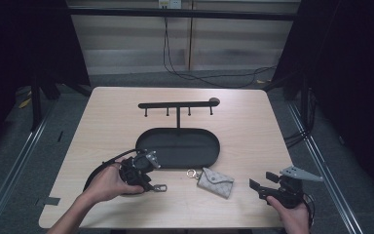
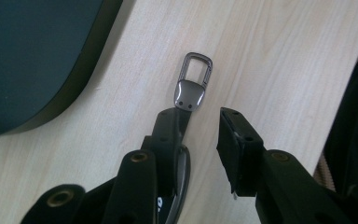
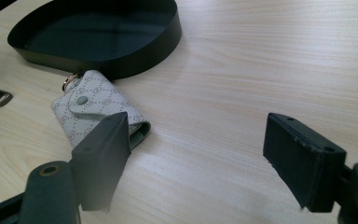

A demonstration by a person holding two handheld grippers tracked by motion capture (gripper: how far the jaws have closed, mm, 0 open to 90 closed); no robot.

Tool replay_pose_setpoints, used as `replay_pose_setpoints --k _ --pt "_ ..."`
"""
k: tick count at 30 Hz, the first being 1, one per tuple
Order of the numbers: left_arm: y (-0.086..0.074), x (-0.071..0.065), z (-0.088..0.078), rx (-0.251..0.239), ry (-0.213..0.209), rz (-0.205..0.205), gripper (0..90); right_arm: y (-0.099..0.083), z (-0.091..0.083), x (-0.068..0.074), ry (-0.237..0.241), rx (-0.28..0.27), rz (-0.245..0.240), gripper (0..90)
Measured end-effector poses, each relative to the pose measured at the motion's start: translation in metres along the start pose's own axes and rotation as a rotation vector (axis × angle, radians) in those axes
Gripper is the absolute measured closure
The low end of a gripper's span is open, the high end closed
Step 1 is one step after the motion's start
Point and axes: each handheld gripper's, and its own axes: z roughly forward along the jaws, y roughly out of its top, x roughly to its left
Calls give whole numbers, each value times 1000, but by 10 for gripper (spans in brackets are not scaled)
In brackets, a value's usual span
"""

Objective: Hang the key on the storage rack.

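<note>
Your right gripper [image 1: 259, 187] sits near the table's [image 1: 102, 122] front edge, its jaws spread wide with nothing between them. Your left gripper [image 1: 148, 184] has its jaws apart too, and the grey metal clip [image 2: 193, 83] lies on the wood just past one jaw. Between your grippers lies the small patterned key pouch [image 1: 215, 182]. Behind it sits the black oval tray [image 1: 177, 163], with the hook rack [image 1: 177, 104] standing up from it.

No words, numbers, labels or brand names can be read here. The small pouch [image 3: 100, 109] on the worktop [image 1: 253, 126] bears a repeating printed pattern of marks, too small and blurred to make out as letters. The metal clip [image 2: 193, 84] carries no legible marking.
</note>
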Motion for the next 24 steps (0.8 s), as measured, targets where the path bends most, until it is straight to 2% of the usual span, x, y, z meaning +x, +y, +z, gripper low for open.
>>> replay_pose_setpoints --k 3,4,7,10,12,15,18,19,24 --pt "5 0 3 24 3 16 683 0 1 0 1 2 -2 229" --pt "10 -2 5 41 -10 38 683 0 1 0 -2 5 -2 229" --pt "16 -3 10 71 -6 72 683 0 1 1 -3 10 1 228" --pt "20 -3 12 78 3 70 673 0 1 0 -2 12 2 228" --pt "24 -1 14 83 23 65 624 0 2 1 -2 16 3 228" --pt "29 -2 23 109 -1 92 624 0 2 1 -2 17 -1 228" --pt "30 -4 27 135 2 103 624 0 2 0 -2 18 -1 228" --pt "31 -4 29 145 3 118 624 0 2 0 -2 18 -1 228" --pt "36 -3 39 181 -7 106 623 0 2 1 -2 26 -3 230"
